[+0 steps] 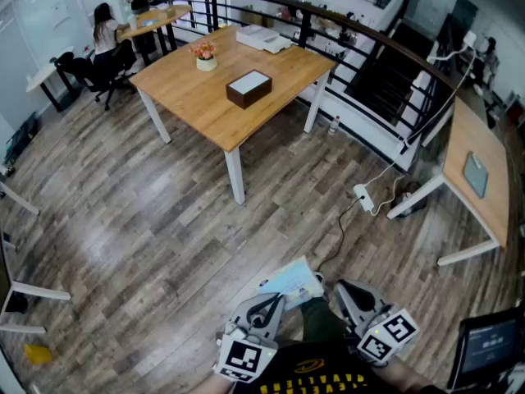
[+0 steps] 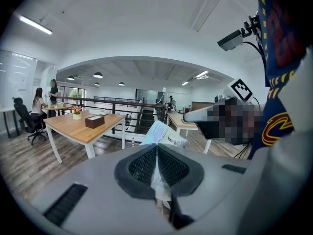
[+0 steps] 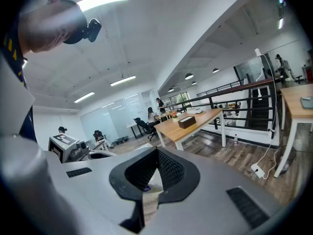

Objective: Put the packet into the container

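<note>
- Left gripper [image 1: 276, 300]: fingers together, clamped on the packet [image 1: 293, 281]. In the left gripper view I see the pale blue-white packet sticking out past the tips.
- The packet has small dark lines of print. They are too small for me to read, and no brand is legible.
- Right gripper [image 1: 339, 289]: fingers closed together, just beside the packet's right edge. A pale strip shows in the slit behind the tips. I can't tell if it's the packet.
- Marker cube [image 1: 244, 358] on each gripper: black-and-white squares, no letters.
- Dark shirt [image 1: 320, 377] at the bottom edge has yellow lettering. It is cut off and I can't read it.
- Both grippers hang over the wood floor [image 1: 164, 220], well apart from the table [image 1: 189, 105].
- On the table sits the dark brown container [image 1: 248, 88] with a white top and no label I can see.
- Flower pot [image 1: 205, 56] behind it, white paper stack [image 1: 262, 37] at the far corner.
- Farthest: two people [image 1: 105, 27] at another table.
</note>
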`<state>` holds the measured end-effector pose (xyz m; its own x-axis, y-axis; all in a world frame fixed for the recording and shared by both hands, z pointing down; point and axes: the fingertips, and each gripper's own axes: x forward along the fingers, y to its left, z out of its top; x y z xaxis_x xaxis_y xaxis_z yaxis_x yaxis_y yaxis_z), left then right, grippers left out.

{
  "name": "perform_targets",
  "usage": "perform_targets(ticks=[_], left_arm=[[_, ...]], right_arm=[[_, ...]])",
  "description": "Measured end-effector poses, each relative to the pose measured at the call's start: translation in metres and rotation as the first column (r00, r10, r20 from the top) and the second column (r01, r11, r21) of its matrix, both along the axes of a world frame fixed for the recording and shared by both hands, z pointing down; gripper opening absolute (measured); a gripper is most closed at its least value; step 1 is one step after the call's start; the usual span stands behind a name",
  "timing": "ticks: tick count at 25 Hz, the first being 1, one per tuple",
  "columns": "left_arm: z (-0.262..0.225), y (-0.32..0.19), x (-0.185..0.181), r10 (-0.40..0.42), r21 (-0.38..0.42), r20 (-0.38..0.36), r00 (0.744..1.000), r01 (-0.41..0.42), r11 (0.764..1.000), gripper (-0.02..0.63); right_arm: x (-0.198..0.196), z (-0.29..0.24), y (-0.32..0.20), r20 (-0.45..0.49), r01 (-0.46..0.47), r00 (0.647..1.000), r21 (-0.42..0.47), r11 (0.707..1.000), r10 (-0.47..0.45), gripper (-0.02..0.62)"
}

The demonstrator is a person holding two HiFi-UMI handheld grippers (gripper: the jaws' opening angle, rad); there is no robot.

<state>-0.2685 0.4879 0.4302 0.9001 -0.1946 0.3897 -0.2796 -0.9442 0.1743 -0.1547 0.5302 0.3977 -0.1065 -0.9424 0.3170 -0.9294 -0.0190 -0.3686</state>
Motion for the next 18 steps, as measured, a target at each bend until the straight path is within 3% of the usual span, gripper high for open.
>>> perform_targets(ticks=[5,8,13,16,18], left_arm=[[0.008,-0.003,-0.008,-0.012,0.059,-0.054,0.998,0.015,0.998,0.002],[0.003,0.003,-0.011,-0.043,0.018,-0.073,0.996,0.045,0.999,0.002],[-0.011,-0.003,0.01,-0.096,-0.01,-0.086,0.992,0.095,0.995,0.002],[-0.028,0.001,0.035,-0.141,-0.055,-0.124,0.982,0.135,0.989,0.002],[-0.042,0.004,0.056,-0.183,-0.103,-0.178,0.967,0.167,0.981,0.002]], right_arm=[[0.002,0.018,0.006,-0.037,-0.013,0.999,0.003,1.0,0.014,0.009],[-0.004,0.031,0.018,-0.02,0.0,1.0,-0.023,1.0,0.0,0.009],[-0.001,0.047,0.02,0.105,0.072,0.992,-0.024,0.997,-0.069,0.016],[0.001,0.05,0.022,0.195,0.164,0.967,0.004,0.986,-0.162,0.127],[0.009,0.044,0.019,0.297,0.197,0.932,0.068,0.978,-0.208,0.21]])
